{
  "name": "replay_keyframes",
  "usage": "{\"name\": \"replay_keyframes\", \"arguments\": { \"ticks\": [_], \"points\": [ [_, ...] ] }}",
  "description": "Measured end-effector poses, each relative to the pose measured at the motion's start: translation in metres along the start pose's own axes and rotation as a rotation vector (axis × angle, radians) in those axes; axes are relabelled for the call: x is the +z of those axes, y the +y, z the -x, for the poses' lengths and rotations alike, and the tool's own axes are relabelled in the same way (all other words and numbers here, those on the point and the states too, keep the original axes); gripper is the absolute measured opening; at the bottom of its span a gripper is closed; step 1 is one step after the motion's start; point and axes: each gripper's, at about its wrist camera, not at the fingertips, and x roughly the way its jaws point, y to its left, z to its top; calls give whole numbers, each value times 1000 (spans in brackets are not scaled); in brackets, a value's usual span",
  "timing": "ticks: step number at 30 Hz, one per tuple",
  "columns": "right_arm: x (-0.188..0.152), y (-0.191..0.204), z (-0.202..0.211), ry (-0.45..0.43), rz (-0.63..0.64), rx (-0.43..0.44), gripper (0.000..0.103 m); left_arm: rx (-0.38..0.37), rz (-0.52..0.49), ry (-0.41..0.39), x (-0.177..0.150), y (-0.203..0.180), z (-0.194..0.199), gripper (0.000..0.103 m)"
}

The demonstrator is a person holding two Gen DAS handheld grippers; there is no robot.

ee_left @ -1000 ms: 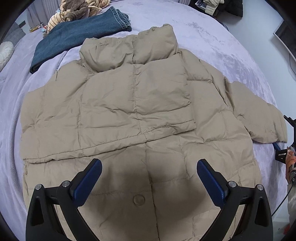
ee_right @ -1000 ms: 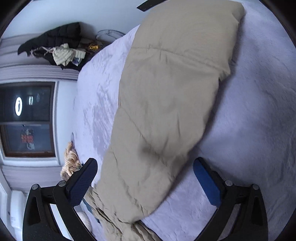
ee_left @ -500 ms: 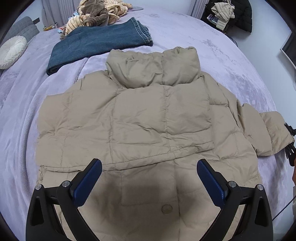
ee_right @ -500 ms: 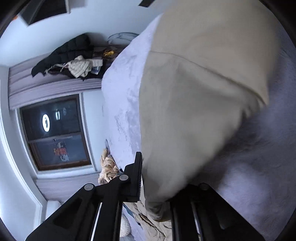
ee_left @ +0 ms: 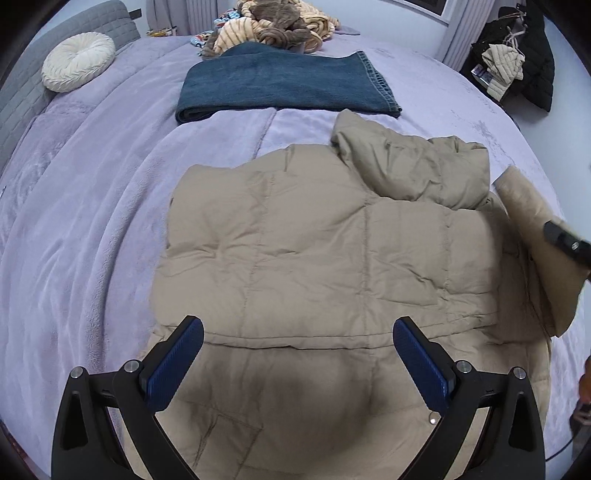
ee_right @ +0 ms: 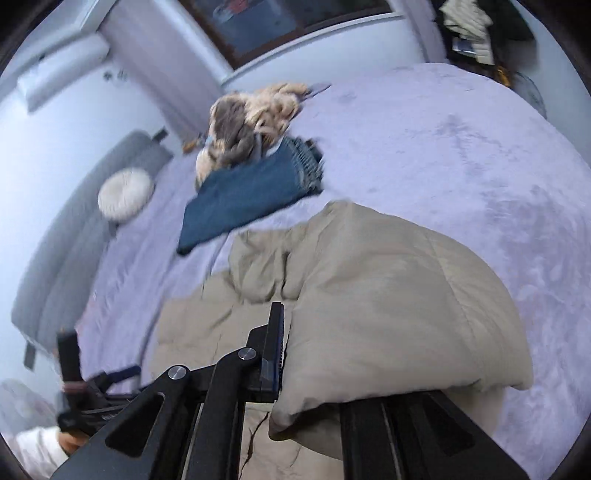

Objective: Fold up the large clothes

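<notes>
A beige puffer jacket [ee_left: 314, 251] lies flat on the lilac bed, collar away from me, its left sleeve folded across the body. My left gripper [ee_left: 297, 363] is open and empty, hovering over the jacket's lower part. My right gripper [ee_right: 310, 354] is shut on the jacket's right sleeve [ee_right: 399, 317] and holds it lifted above the bed. In the left wrist view the raised sleeve [ee_left: 539, 236] and the right gripper's tip [ee_left: 567, 242] show at the right edge.
Folded blue jeans [ee_left: 284, 86] lie beyond the collar, with a heap of striped and brown clothes [ee_left: 273, 26] behind. A round white cushion [ee_left: 77, 61] rests by the grey headboard. Dark clothes [ee_left: 517, 59] hang at the far right. The lilac bedcover [ee_left: 92, 221] spreads left.
My right gripper shut on the right sleeve, lifted it and swung it towards the jacket body. My left gripper drew back and shifted left, staying open.
</notes>
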Motion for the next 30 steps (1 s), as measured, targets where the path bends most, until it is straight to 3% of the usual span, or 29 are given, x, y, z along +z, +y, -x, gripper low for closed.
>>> {"name": "replay_keyframes", "arguments": {
  "ticks": [3, 5, 8, 9, 10, 11, 12, 15, 19, 20, 21, 22, 24, 27, 30],
  "points": [
    [-32, 25, -51, 113, 44, -43, 10, 9, 10, 12, -5, 13, -6, 103],
    [-54, 22, -78, 172, 0, -52, 10, 9, 1, 15, -7, 17, -11, 103],
    [-76, 10, -96, 219, -79, -82, 19, -7, -1, 22, -9, 18, -17, 103],
    [-83, 8, -96, 229, -89, -92, 37, -19, 4, 25, -8, 18, -19, 103],
    [-81, 6, -96, 240, -102, -86, 49, -30, 8, 26, -8, 16, -20, 103],
    [-79, 4, -94, 243, -115, -69, 72, -42, 12, 24, -7, 15, -21, 103],
    [-78, 4, -87, 242, -129, -61, 79, -52, 16, 21, -5, 14, -22, 103],
    [-81, -4, -56, 195, -183, -48, 79, -87, 33, 8, 1, 13, -23, 103],
    [-80, -47, -22, 91, -427, -59, 79, -114, 59, -9, 11, 21, -23, 103],
    [-79, -59, -19, 67, -488, -56, 74, -120, 68, -13, 14, 24, -23, 103],
    [-76, -69, -18, 45, -541, -45, 36, -126, 77, -17, 15, 28, -21, 103],
    [-72, -73, -17, 32, -562, -23, 13, -137, 90, -21, 17, 33, -20, 103],
    [-57, -63, -23, 18, -521, -2, 7, -177, 118, -27, 19, 44, -17, 103],
    [-35, -8, -37, 39, -288, 29, 7, -267, 173, -17, 22, 61, -16, 103],
    [-37, 50, -67, 145, -106, 88, 14, -358, 224, 1, 23, 72, -17, 103]
  ]
}}
